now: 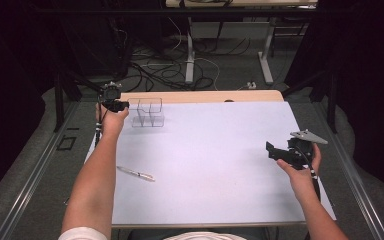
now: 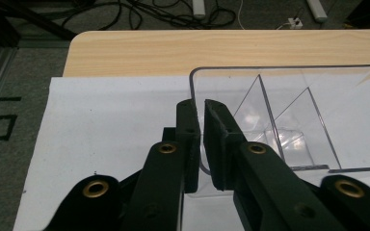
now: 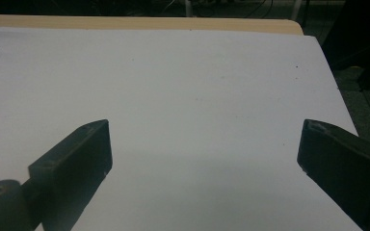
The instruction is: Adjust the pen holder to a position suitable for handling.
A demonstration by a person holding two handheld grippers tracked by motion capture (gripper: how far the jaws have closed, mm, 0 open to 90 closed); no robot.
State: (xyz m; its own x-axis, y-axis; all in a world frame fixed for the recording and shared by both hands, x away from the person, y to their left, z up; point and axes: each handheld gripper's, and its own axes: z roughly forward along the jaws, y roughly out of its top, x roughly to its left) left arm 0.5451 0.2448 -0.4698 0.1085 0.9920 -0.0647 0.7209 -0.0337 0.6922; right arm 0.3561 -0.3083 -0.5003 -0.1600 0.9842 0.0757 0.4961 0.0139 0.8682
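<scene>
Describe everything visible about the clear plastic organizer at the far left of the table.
The clear plastic organizer is a see-through box with rounded corners and thin inner dividers that split it into compartments, all apparently empty. It stands upright with its top open on the white sheet, near the wooden edge. The left gripper pinches its near corner wall, one of the fingers inside.

Clear plastic organizer, black claw, white table cover, silver pen
</scene>
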